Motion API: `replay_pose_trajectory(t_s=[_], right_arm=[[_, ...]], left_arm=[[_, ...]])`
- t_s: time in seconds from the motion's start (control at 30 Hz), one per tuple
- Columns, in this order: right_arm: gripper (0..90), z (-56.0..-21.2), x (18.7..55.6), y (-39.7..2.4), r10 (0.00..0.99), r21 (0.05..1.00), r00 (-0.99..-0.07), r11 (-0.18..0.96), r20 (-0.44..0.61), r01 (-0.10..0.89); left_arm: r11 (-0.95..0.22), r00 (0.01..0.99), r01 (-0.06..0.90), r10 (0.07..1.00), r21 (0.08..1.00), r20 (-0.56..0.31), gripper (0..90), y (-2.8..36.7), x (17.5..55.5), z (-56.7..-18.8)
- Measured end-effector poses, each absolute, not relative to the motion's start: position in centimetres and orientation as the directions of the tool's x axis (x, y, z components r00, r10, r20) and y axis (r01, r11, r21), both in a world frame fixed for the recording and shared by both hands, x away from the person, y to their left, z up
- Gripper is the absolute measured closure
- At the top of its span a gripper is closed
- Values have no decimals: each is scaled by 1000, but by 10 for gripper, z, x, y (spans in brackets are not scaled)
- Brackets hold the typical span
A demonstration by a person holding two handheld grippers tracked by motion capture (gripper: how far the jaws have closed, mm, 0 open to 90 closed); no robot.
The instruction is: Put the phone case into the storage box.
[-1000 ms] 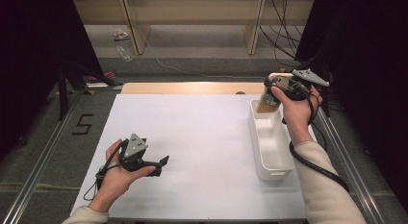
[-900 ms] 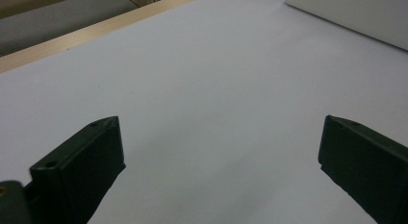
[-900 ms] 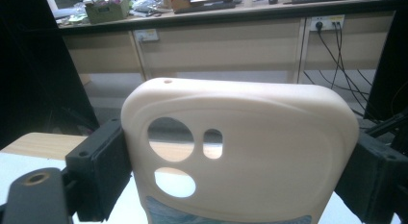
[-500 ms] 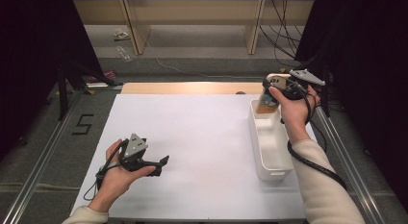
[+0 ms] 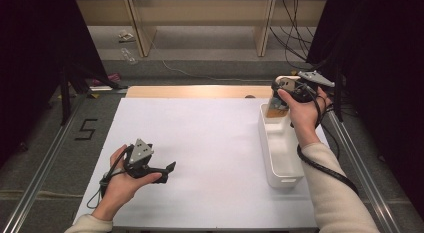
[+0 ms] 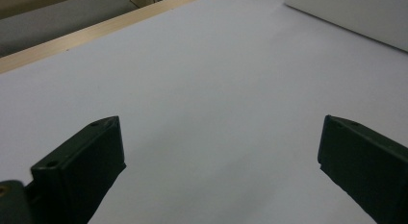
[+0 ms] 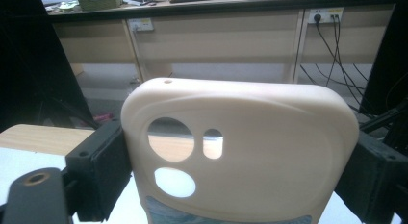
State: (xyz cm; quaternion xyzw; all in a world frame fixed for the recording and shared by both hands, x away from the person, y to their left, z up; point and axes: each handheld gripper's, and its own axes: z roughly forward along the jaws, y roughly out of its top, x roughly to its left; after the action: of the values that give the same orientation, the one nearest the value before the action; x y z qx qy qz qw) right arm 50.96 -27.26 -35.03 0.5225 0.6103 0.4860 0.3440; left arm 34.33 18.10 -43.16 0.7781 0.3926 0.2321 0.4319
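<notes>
A cream phone case with round camera cut-outs stands upright between the jaws of my right gripper, which is shut on its two side edges. From above, the right gripper holds the phone case over the far end of a long white bin. My left gripper rests low on the white table top at the near left. Its jaws stand wide apart with nothing between them. The left gripper looks across bare white surface toward the bin.
A wooden strip edges the table's far side, with shelving legs and cables on the floor beyond it. Metal rails run along both sides of the table. The right gripper's cable trails along the forearm beside the bin.
My right gripper has drifted a little to the left with the phone case in it. The left hand has stayed put.
</notes>
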Motion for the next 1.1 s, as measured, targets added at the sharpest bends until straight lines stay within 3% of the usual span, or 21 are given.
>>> replay_pose_trajectory(t_s=[1.1], right_arm=[[125,-356,520,-269,976,943,-204,-2,74,331]], left_arm=[[-315,583,413,812,854,17,20,180,344,-432]])
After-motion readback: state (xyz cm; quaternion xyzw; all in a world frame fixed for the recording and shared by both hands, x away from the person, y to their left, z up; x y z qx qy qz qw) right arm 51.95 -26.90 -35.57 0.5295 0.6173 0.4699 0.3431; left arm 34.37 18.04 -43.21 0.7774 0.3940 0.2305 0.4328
